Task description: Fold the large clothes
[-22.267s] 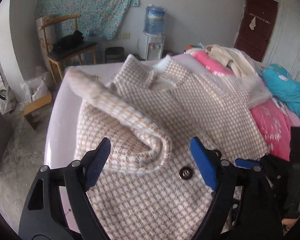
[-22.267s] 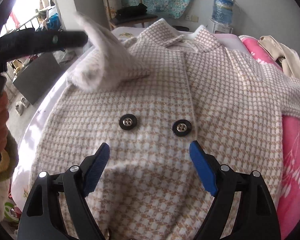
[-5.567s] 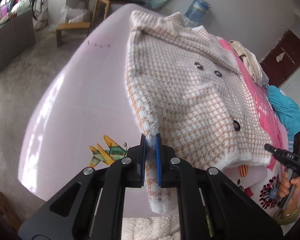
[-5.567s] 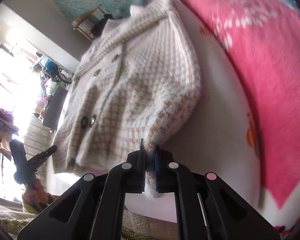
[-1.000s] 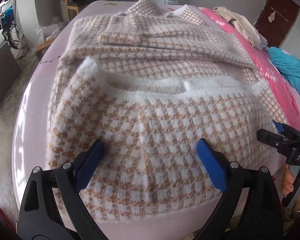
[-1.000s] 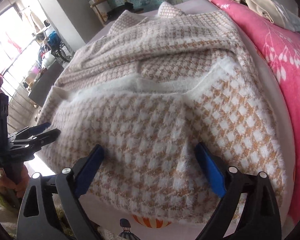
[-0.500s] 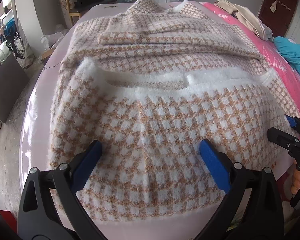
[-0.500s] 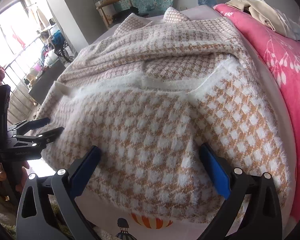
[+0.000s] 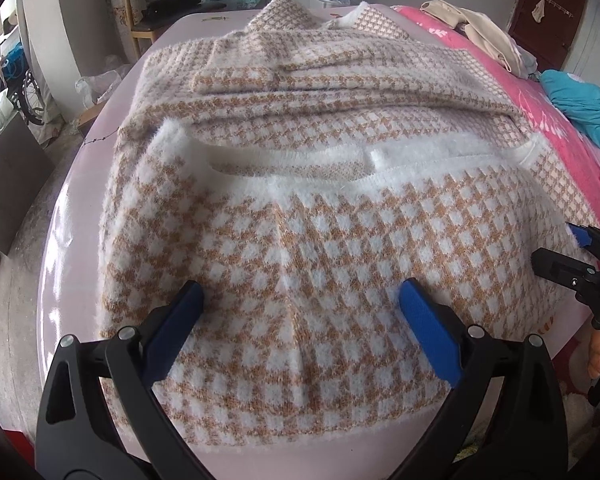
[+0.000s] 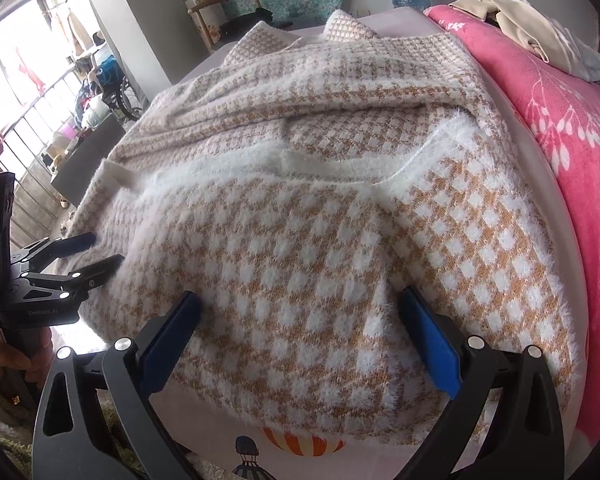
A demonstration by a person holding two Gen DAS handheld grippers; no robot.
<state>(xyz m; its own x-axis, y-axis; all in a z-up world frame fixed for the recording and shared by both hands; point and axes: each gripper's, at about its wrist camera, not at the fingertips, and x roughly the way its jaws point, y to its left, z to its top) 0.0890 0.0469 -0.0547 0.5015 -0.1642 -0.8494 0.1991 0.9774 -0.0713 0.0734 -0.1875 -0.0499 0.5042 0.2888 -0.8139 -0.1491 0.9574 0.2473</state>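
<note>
Houndstooth knit coat [image 9: 300, 208] lies on pink sheet [image 9: 72, 216], near hem doubled back over body, collar at far end. Left gripper [image 9: 300, 308] jaws spread wide, empty, over near fold. Right gripper [image 10: 300, 312] likewise wide apart, gripping nothing. Pink floral blanket [image 10: 560, 120] lies right.

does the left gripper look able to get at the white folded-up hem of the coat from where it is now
Probably yes. The left gripper is open and hangs just over the near part of the coat, and the white hem lies straight ahead on top with nothing across it. The right gripper is off to the side.
</note>
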